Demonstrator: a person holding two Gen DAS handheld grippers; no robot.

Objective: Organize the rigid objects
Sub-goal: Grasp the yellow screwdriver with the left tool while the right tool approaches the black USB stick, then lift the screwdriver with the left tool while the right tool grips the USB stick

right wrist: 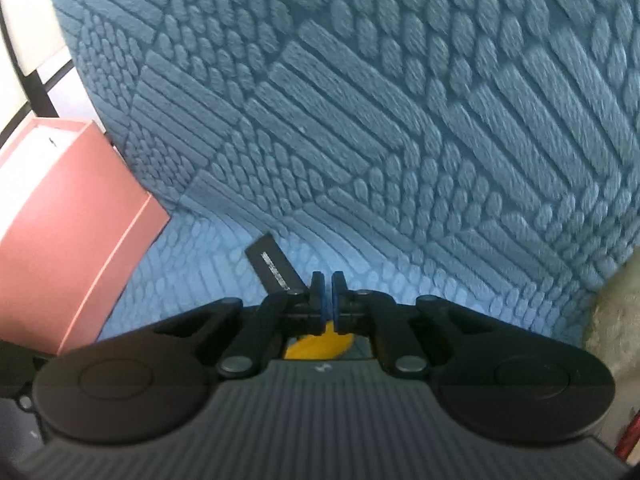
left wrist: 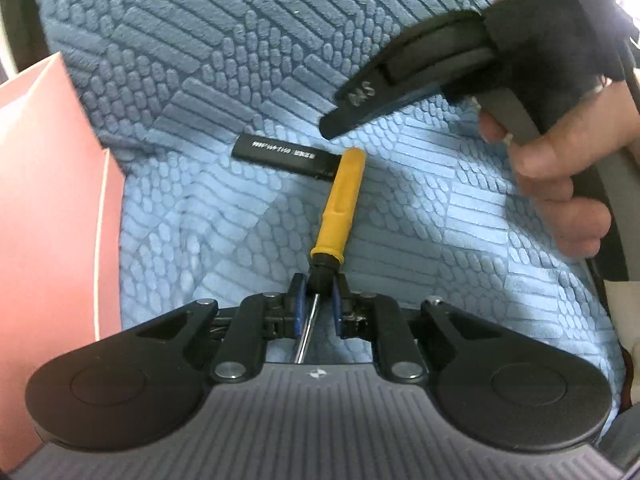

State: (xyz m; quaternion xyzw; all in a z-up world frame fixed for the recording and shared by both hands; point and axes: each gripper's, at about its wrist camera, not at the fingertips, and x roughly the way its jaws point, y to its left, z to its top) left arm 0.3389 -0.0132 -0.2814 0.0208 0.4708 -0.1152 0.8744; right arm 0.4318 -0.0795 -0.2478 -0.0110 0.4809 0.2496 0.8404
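Yellow plastic handle and thin steel shaft make the screwdriver (left wrist: 341,204) light, stiff and smooth. At bottom centre of the left view, the left gripper (left wrist: 319,292) has its blue-padded fingers (left wrist: 299,294) closed on the black collar, a sound hold. Beyond lies a flat black printed stick (left wrist: 285,155) on blue textured fabric (left wrist: 240,60). Right gripper (right wrist: 329,285) is nearly closed, empty. Pink cardboard box (right wrist: 76,224), left: contents hidden.

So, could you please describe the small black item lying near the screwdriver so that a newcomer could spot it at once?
Start from the blue textured cloth, with the pink box at its left edge. Near the middle, past the yellow-handled screwdriver, lies a flat black bar. It alone carries a line of white print.
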